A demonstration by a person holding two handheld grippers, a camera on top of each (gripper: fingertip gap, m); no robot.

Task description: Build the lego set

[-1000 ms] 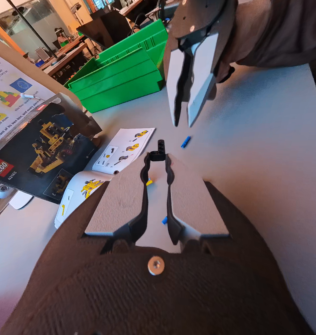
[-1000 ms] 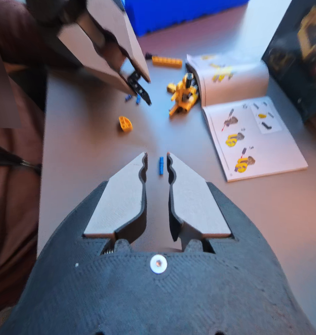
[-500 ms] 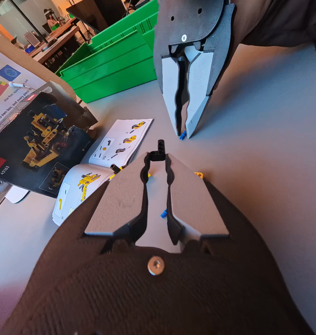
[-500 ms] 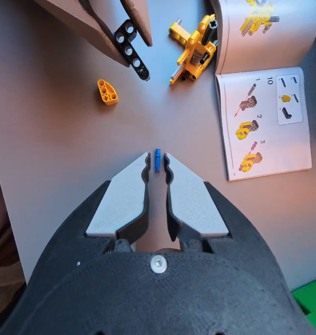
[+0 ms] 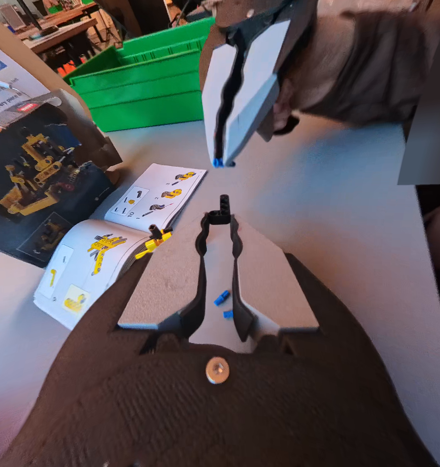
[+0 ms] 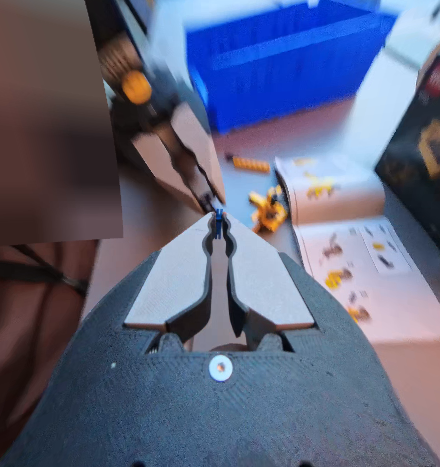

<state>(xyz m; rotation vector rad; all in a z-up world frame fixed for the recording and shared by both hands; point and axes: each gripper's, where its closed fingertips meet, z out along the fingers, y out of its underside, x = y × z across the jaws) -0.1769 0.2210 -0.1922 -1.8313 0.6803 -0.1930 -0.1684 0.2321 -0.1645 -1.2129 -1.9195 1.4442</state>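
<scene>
My left gripper [image 5: 219, 218] is shut on a black L-shaped beam [image 5: 221, 211] and holds it above the grey table [image 5: 327, 227]. My right gripper [image 6: 219, 216] is shut on a small blue pin [image 6: 218, 225]; in the left wrist view the right gripper [image 5: 222, 163] hangs above and beyond the beam with the blue pin [image 5: 217, 162] at its tips. In the right wrist view the left gripper [image 6: 212, 201] is just beyond my tips. A yellow sub-assembly [image 6: 268, 208] lies by the open instruction booklet [image 6: 352, 265]. Two more blue pins [image 5: 221, 298] lie on the table under my left gripper.
The set's box [image 5: 37, 182] stands at the left, green bins [image 5: 143, 83] behind it. A blue bin [image 6: 277, 63] stands at the far end in the right wrist view. A yellow beam [image 6: 250, 164] lies near it. A person's sleeve [image 5: 365, 58] is behind the right gripper.
My right gripper has shut on the blue pin, lifted it off the table and moved toward the left gripper. The left gripper still holds the black beam.
</scene>
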